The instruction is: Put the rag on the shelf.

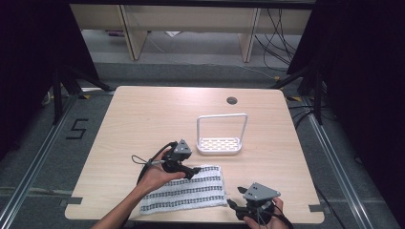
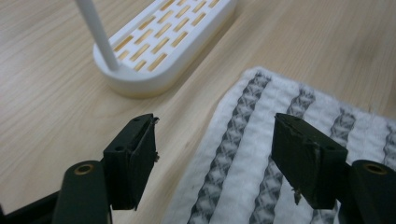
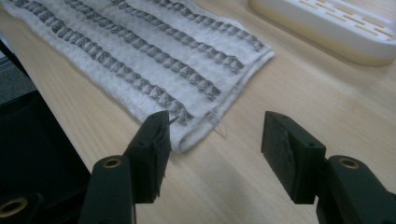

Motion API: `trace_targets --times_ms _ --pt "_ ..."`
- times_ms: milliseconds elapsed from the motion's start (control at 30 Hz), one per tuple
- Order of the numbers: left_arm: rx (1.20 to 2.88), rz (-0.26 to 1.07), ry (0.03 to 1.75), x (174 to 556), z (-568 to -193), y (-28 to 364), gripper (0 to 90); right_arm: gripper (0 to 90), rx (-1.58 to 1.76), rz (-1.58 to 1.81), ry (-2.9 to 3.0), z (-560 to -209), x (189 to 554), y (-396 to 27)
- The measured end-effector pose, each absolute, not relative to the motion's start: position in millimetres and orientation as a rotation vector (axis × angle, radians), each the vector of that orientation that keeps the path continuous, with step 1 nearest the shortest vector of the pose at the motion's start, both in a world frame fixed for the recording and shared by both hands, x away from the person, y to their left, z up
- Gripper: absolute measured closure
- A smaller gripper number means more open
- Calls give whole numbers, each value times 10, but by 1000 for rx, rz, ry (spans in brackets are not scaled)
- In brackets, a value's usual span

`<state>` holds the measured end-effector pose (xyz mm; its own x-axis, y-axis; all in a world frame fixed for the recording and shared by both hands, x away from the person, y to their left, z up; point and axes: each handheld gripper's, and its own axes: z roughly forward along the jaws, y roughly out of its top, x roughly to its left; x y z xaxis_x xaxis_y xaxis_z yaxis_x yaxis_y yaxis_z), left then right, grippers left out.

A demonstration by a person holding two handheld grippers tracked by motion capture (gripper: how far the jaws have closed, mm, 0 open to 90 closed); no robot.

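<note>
White terry with dark grey woven stripes, the towel (image 1: 185,192) is lying flat near the desk's (image 1: 143,119) front edge, spread as if waiting to be picked up by its corners. Left gripper (image 1: 192,172) is hovering over the towel's far edge, jaws spread wide with nothing between them; in the left gripper view one jaw is sitting over bare wood and the other over the cloth, so they are straddling that edge, probably to pinch it. Right gripper (image 1: 232,203) is waiting just off the towel's front right corner, its jaws likewise parted and empty, aimed at the corner's hem in the right gripper view. Both hands are coming in low from the desk's front edge, the left forearm angling across the towel's left end, the right hand tucked close to the front right corner of the desk. Behind the towel, toward the desk's middle, a white slotted rack (image 1: 219,145) with a tall wire loop is standing apart, likely the place where the towel is meant to hang.
</note>
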<state>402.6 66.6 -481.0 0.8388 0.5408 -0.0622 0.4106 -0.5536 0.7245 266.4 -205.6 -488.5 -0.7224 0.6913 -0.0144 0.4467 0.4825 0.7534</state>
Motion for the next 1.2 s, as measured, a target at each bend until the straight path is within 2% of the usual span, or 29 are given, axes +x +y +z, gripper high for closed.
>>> trace_targets --times_ms 400,633,867,1200 --pt "2297 136 593 4156 -4917 298 381 508 914 1057 2486 -4985 2685 -1881" --pt "2315 95 555 4215 -4945 114 391 518 929 1057 2471 -5010 2712 -1889" --pt "2340 70 545 4269 -4989 66 411 527 933 1053 2488 -5028 2705 -1864" --pt "2371 58 505 4289 -5028 31 472 605 903 1021 2521 -5092 2779 -1807"
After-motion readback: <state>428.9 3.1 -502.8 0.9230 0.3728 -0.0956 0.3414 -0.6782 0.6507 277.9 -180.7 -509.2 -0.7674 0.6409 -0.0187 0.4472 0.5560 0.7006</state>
